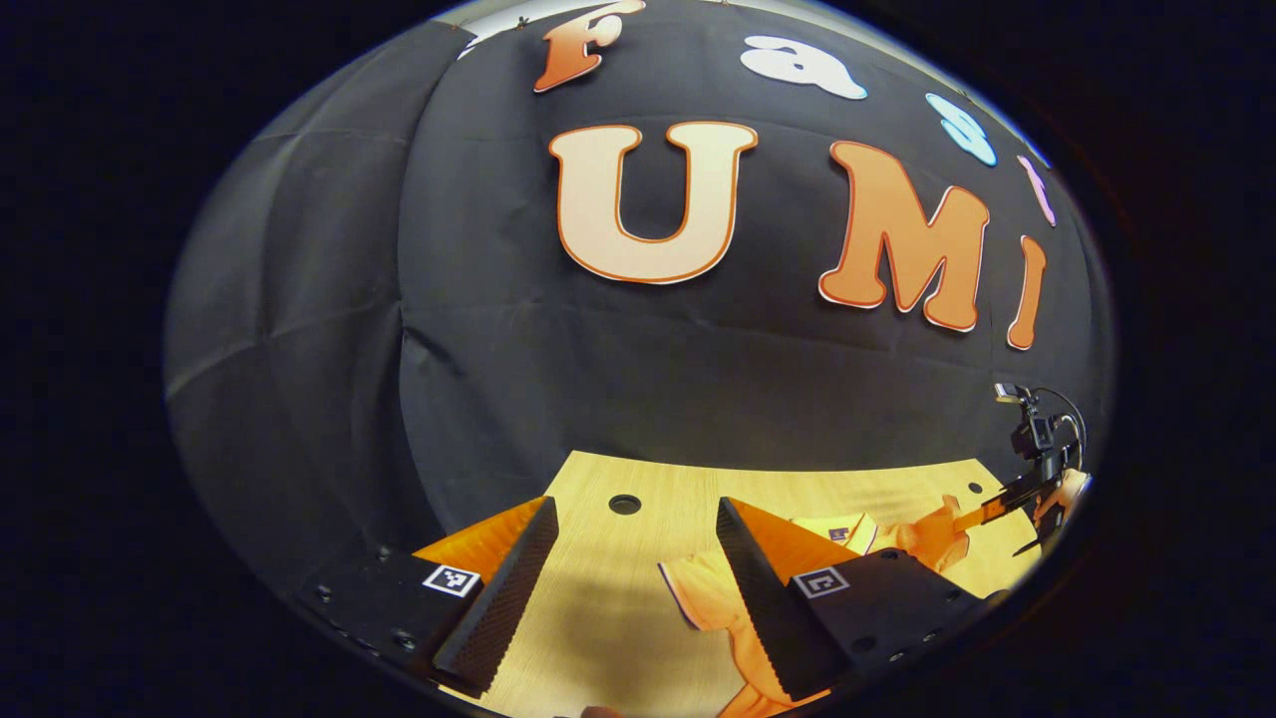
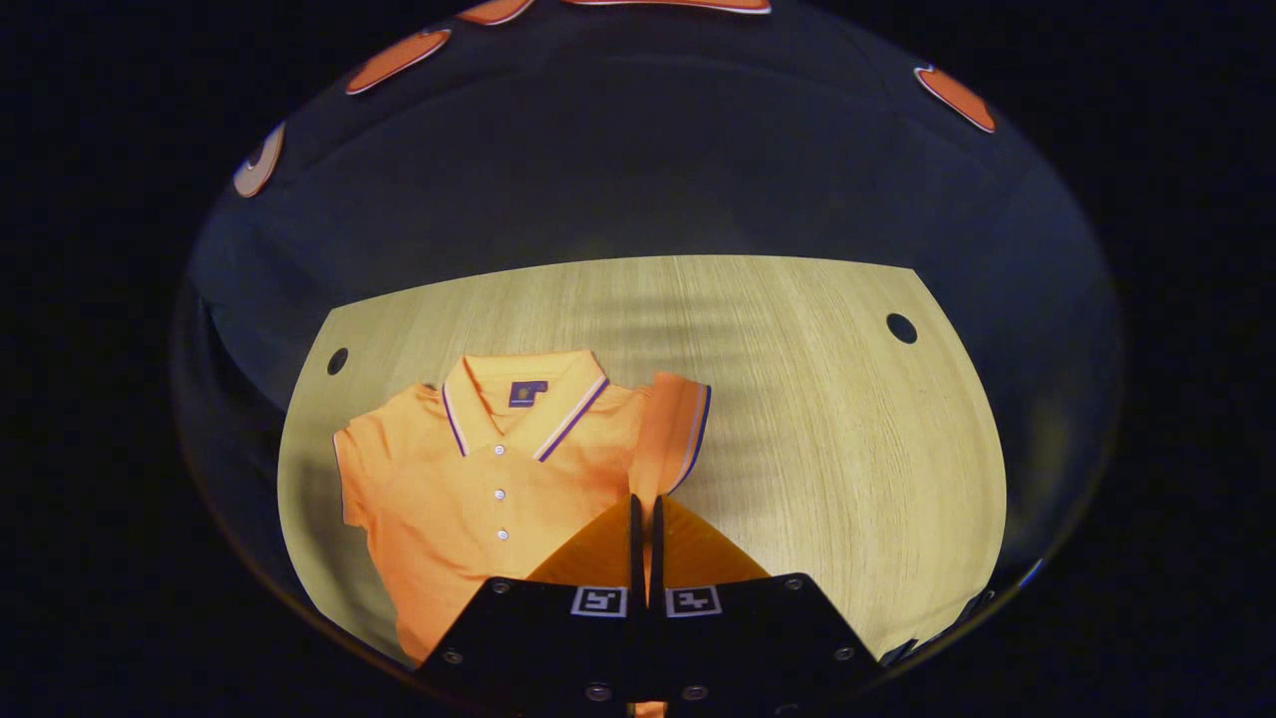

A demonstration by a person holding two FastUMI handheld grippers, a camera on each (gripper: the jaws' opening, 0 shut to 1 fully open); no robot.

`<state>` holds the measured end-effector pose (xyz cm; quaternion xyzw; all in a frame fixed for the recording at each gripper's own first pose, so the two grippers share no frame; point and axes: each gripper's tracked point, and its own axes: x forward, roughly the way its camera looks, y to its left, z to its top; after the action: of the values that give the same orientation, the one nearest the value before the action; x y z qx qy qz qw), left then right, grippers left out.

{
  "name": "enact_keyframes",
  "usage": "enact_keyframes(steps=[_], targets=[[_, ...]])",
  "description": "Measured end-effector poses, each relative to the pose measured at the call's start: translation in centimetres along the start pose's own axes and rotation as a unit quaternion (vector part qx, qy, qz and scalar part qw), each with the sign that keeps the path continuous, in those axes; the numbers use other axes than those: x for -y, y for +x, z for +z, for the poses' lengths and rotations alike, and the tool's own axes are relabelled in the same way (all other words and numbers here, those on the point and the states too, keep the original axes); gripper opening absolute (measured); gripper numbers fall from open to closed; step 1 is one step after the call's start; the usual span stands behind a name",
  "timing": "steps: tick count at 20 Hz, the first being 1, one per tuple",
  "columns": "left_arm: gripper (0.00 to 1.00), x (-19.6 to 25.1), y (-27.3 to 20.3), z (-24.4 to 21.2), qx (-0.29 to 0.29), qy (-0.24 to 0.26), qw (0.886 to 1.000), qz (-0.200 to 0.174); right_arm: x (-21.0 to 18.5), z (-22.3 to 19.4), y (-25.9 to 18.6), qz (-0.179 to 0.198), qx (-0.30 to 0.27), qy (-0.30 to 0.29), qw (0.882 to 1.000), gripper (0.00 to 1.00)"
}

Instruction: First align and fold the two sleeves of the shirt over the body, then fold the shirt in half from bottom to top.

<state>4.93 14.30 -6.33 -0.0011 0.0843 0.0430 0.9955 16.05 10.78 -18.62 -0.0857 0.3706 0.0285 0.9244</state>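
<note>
shirt [image 2: 478,499] hem hidden behind right tongs [image 2: 644,519], far tongs [image 1: 1037,489] cut off at edge

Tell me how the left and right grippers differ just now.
The left gripper has its jaws wide apart; the right gripper has them closed. The left gripper holds nothing; the right gripper pinches the sleeve of the shirt. Both are over the wooden table.
</note>
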Motion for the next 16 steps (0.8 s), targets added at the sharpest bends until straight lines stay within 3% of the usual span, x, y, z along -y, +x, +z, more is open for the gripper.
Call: enact_keyframes(steps=[5,16], targets=[[0.98,-2.0,-0.2,-0.7,-0.008,-0.002,1.000,0.006,-4.9,-0.9,0.9,0.014,-0.001,-0.042,0.999,0.00],[0.98,-4.1,-0.2,-2.7,-0.033,-0.007,0.999,0.013,-13.6,-3.8,3.5,0.119,-0.032,-0.051,0.991,0.03]])
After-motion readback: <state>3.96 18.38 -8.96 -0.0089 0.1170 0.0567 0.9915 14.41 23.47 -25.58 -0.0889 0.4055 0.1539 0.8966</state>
